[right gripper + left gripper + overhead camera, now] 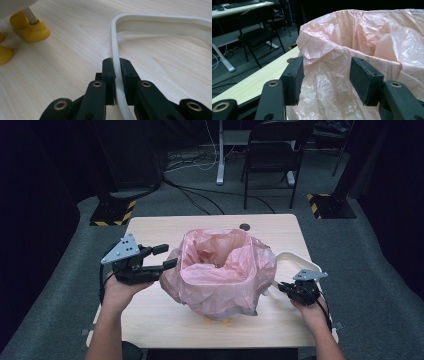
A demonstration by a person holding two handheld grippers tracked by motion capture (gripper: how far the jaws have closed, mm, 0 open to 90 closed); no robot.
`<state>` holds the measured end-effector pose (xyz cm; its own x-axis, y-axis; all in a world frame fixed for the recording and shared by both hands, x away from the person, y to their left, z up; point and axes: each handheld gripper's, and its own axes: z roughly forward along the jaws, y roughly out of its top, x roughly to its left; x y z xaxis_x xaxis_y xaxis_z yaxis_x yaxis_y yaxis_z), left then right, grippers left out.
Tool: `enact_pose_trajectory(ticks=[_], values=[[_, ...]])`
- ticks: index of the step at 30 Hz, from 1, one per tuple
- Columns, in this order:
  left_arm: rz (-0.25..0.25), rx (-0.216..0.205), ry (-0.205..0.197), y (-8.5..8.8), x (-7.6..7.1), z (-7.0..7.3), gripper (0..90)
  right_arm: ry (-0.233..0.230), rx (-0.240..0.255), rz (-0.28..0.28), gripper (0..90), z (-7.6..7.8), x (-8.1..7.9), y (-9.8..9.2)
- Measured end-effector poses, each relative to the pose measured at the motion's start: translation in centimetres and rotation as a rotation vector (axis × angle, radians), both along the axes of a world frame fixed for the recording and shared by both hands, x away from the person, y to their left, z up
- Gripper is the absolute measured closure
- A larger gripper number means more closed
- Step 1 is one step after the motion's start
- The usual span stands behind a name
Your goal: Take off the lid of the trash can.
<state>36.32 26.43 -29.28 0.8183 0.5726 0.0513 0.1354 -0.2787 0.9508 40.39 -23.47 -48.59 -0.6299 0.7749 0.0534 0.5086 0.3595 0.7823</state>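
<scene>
1. At a pale wooden table point(150, 227), a person's right gripper point(117, 75) clamps its jaws on the thin white ring point(160, 18) of a bin, the frame that pins a liner in place. The ring lies flat on the table at the person's right, just beside the bin.
2. The left gripper point(325, 75) holds its jaws wide, one pad point(362, 75) on each side of a fold of the pink bag point(220, 270); neither pad appears to press the plastic.
3. The bag drapes over a small bin standing mid-table on yellow feet point(35, 31), its mouth opening upward and its loose skirt hanging down the sides.
4. The ring is a rounded rectangle; its long axis appears to run away from the person toward the far edge.
5. Risk: the grip sits on one narrow edge, so the ring could twist or slip out as it lifts.
6. Risk: the slack plastic could bunch or tear under the ring, or slide into the bin, if the left jaws fail to hold it taut.
7. Risk: a hard push could tip the light bin on its feet.
</scene>
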Motion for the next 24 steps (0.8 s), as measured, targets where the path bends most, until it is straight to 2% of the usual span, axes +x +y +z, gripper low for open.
enact_pose_trajectory(ticks=[5,14,19,24], values=[[-0.002,0.001,0.000,-0.1,0.1,-0.1,44.8,0.036,0.022,0.012,83.2,-0.9,0.3,-1.0],[-0.001,-0.003,0.001,0.0,0.2,0.0,44.8,0.043,-0.008,0.007,82.7,-1.6,0.3,-1.7],[-0.002,-0.006,0.000,0.0,0.3,0.0,44.8,0.077,-0.018,-0.004,83.4,-2.2,0.4,-2.1],[-0.003,-0.003,0.003,0.0,0.3,-0.1,44.7,0.087,-0.025,0.001,83.6,-2.3,0.4,-2.2]])
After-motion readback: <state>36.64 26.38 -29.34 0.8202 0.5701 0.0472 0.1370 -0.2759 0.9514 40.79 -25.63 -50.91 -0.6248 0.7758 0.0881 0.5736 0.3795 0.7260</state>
